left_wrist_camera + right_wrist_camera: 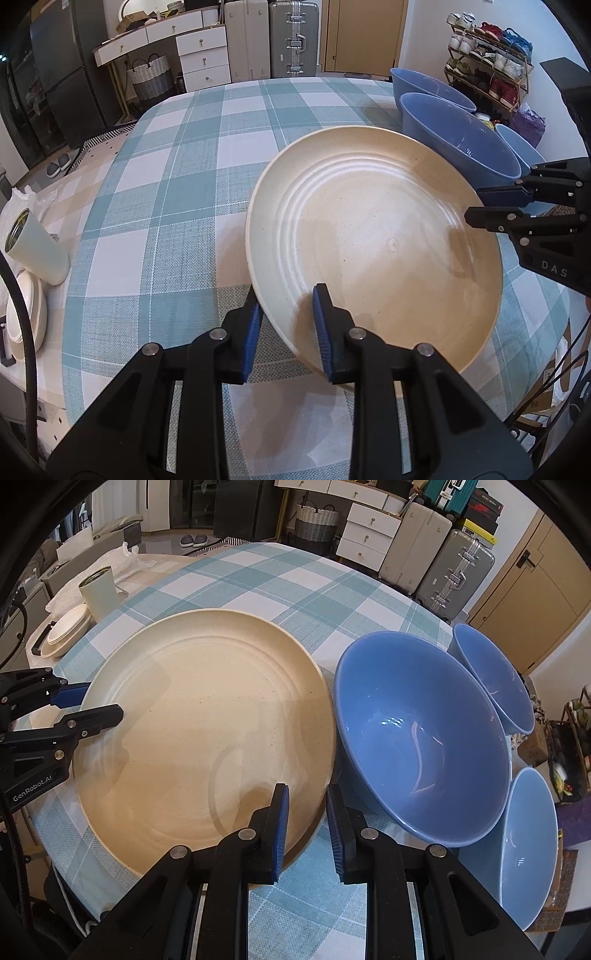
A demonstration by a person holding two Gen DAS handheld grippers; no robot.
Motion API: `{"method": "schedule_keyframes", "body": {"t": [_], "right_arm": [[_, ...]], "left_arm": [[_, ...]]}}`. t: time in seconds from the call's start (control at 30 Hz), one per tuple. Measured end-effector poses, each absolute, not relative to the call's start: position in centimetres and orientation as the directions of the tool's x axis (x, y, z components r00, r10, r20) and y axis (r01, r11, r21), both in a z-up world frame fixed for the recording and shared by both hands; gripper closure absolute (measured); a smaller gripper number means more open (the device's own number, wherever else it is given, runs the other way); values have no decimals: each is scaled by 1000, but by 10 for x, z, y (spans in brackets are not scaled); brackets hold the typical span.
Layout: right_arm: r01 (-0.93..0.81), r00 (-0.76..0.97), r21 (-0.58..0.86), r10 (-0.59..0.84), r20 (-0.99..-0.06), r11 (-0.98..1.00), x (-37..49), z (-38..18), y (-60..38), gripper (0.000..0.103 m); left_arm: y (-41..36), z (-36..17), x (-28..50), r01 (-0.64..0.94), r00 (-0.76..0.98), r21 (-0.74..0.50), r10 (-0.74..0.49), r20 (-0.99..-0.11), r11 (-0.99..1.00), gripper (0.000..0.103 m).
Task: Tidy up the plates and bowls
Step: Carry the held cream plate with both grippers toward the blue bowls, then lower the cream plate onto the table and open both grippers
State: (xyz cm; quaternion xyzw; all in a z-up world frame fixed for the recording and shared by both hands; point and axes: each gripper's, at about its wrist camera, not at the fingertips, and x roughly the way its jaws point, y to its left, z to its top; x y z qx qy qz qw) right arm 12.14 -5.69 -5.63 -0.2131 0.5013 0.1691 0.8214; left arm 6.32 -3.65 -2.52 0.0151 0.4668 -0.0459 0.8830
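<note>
Plate rests on the checked tablecloth, just left of the large blue bowl; we grasp its opposite rims, left gripper and right gripper both clenched on it. Uneven lifting could tilt it or knock that bowl. We read "GenRobot.AI" and "DAS" on the grippers.

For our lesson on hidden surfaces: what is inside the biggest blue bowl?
Nothing shows inside the big blue bowl: only glossy blue walls and light glints down to the bottom. Its near inner wall is hidden by its own rim, and the cloth beneath it is covered.
</note>
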Motion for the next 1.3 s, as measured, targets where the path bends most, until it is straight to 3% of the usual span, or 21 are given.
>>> {"method": "schedule_keyframes", "body": {"t": [0.67, 0.83, 0.9, 1.03, 1.1, 1.17, 1.3], "right_arm": [[-552, 421, -194, 71, -904, 811, 111, -65, -41, 82], [-538, 413, -177, 75, -908, 824, 115, -66, -46, 82], [-534, 408, -167, 80, -909, 829, 116, -67, -48, 78], [-535, 402, -143, 102, -910, 832, 116, -66, -51, 70], [-540, 398, -120, 128, -908, 833, 114, -64, -52, 56], [-538, 403, -106, 145, -904, 836, 113, -60, -52, 46], [-549, 399, -48, 211, -892, 834, 109, -49, -53, 30]], "left_arm": [[-52, -35, 62, 127, 551, 42, -36, -834, 991, 76], [-52, -37, 62, 125, 557, 53, -26, -830, 991, 69], [-50, -38, 63, 114, 560, 53, -20, -829, 992, 59], [-43, -37, 65, 107, 545, -5, -62, -836, 994, 51], [-40, -33, 64, 102, 547, -29, -80, -833, 994, 36], [-36, -26, 62, 99, 563, -48, -95, -821, 994, 28], [-31, -11, 60, 119, 574, -117, -165, -802, 986, 24]]}}
